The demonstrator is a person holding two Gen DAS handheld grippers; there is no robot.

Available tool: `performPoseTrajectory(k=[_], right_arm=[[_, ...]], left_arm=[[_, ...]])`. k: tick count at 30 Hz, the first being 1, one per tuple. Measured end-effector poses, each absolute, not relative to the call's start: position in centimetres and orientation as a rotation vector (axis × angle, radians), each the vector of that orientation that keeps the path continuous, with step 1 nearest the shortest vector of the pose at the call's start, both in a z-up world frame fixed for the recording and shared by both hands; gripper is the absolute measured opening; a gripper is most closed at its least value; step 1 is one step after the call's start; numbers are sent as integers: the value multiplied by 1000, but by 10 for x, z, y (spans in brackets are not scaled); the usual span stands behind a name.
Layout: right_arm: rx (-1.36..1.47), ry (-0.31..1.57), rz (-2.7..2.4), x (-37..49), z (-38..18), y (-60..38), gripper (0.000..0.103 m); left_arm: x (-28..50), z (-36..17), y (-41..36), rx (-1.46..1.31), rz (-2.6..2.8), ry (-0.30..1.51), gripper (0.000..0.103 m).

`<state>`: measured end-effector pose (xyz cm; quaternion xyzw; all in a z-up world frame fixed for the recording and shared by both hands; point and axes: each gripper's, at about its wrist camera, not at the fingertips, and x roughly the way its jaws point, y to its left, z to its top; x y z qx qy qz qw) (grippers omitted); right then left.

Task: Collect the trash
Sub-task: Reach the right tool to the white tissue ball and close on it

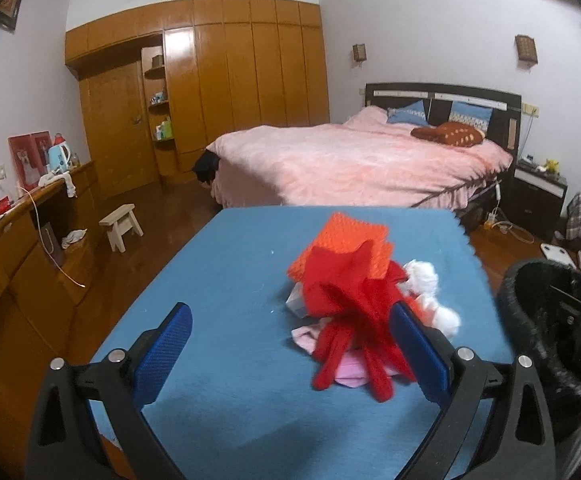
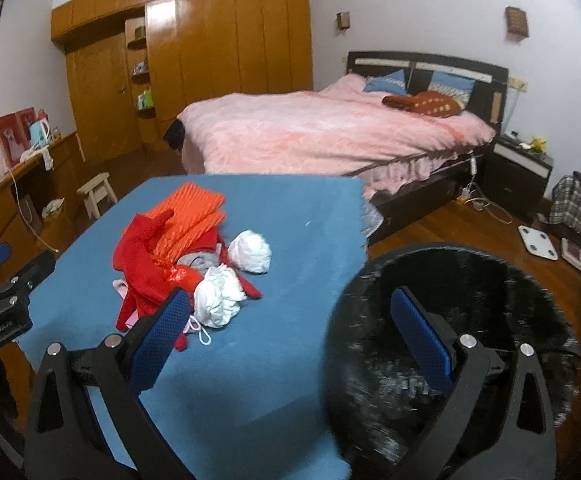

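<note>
A pile of trash lies on the blue-covered table: a red plastic wrapper, an orange ribbed packet, crumpled white tissue and a pink scrap. My left gripper is open, low over the table, its right pad beside the red wrapper. In the right wrist view the same red wrapper, orange packet and two white tissue balls lie left of centre. My right gripper is open and empty, its right pad over the black bin.
The black-lined bin stands off the table's right edge. A pink bed, wooden wardrobe, small stool and long wooden counter surround the table. A scale and bags lie on the floor right.
</note>
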<state>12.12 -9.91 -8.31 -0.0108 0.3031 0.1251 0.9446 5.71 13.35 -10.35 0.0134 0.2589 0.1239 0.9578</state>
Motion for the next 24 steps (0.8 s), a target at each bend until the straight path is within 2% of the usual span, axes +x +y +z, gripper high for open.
performPoseTrajectory(k=[2,4,14,24], right_arm=[[-32,637,270,133,-94,-88,89],[-40,663,292,142,-105,-79,80],[-62,737,350,173,-143,-45,75],[-75,786,406,188,-162,-26,63]], left_arm=[[69,-108,138,23,254,539,97],[78,-117,145,12,254,554,97],[102,-137,162,-17,249,598,94],[109,-147,172,-41,242,616,93]])
